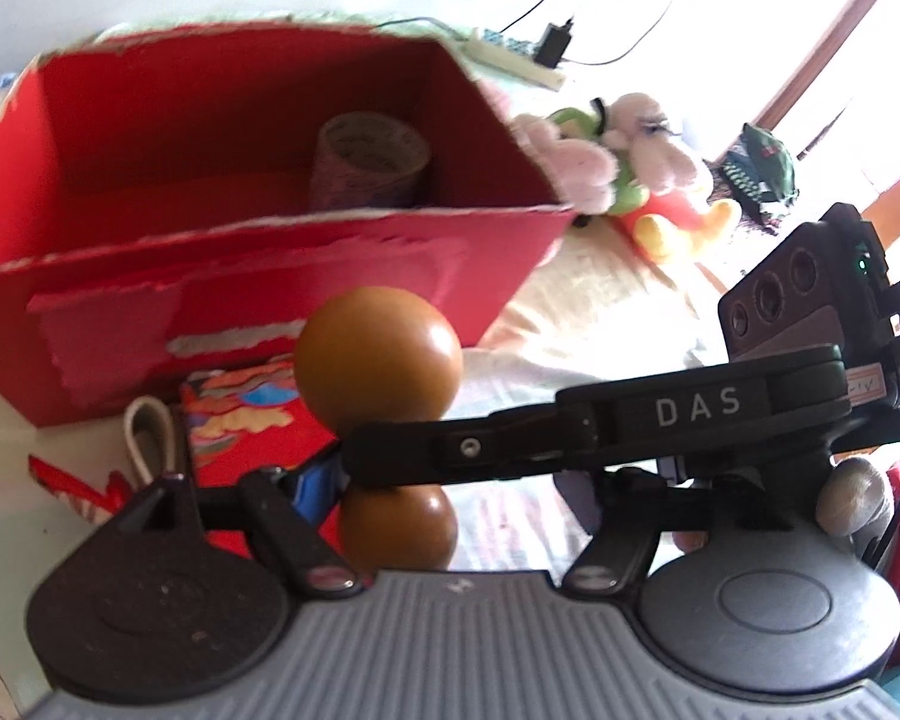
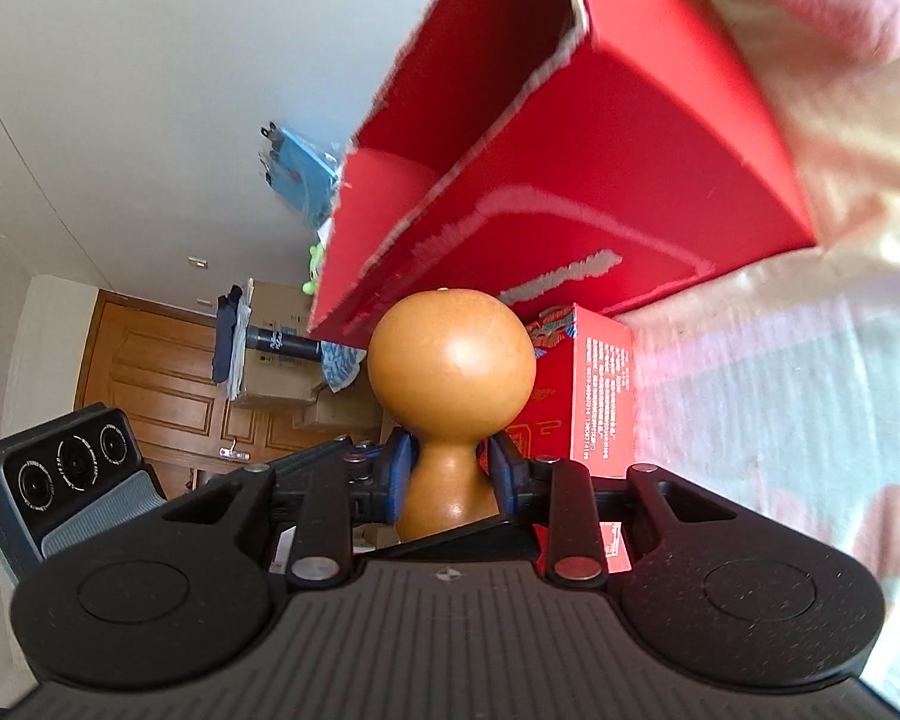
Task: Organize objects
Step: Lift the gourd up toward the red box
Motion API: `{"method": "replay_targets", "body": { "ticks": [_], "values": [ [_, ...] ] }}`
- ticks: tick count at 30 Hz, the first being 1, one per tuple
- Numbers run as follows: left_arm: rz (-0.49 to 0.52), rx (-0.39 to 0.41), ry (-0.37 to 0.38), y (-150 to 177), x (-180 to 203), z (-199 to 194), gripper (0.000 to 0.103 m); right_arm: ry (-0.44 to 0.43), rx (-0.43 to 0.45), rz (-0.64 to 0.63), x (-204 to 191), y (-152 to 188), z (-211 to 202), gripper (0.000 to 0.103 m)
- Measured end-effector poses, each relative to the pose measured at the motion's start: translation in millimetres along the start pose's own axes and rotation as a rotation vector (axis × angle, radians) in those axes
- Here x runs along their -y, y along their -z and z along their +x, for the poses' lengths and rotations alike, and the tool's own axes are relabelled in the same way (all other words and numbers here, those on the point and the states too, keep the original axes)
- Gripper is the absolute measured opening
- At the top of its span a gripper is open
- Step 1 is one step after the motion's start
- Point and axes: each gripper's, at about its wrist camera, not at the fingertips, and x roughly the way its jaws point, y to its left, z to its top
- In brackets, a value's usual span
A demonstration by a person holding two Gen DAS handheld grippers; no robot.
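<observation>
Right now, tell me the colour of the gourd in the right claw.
Glossy orange-brown gourd; clearest in the right wrist view.

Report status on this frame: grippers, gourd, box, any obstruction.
Right hand-held gripper shut on gourd at its waist. Left hand-held gripper open, nothing held. Red box open ahead, paper cup inside. No obstruction seen.

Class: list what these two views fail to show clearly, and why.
- Left wrist view: fingers of the left gripper, hidden behind the right gripper crossing in front.
- Left wrist view: print on the roll inside the red box, blurred.
- Right wrist view: gourd base, behind the gripper body; small box text, too small.
</observation>
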Motion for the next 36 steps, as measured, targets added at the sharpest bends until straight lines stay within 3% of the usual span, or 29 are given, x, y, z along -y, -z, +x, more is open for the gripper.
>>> {"method": "replay_targets", "body": {
  "ticks": [16,21,28,32,36],
  "values": [
    [0.161,0.189,0.041,-24.4,76.2,-28.1,0.065,-0.012,0.14,-0.121,-32.5,-18.8,-67.2,0.03],
    [0.207,0.219,0.047,-33.3,91.1,-37.1,0.055,-0.023,0.167,-0.125,-35.8,-27.7,-80.7,0.031],
    [0.245,0.263,0.028,-37.1,102.6,-47.5,0.052,-0.047,0.187,-0.155,-40.2,-33.2,-96.3,0.031],
    [0.259,0.275,0.031,-40.6,103.4,-58.3,0.042,-0.084,0.174,-0.155,-41.8,-39.2,-100.6,0.031],
    [0.316,0.285,0.028,-46.5,111.4,-67.7,0.042,-0.113,0.157,-0.183,-50.1,-49.1,-107.3,0.031]
  ]
}}
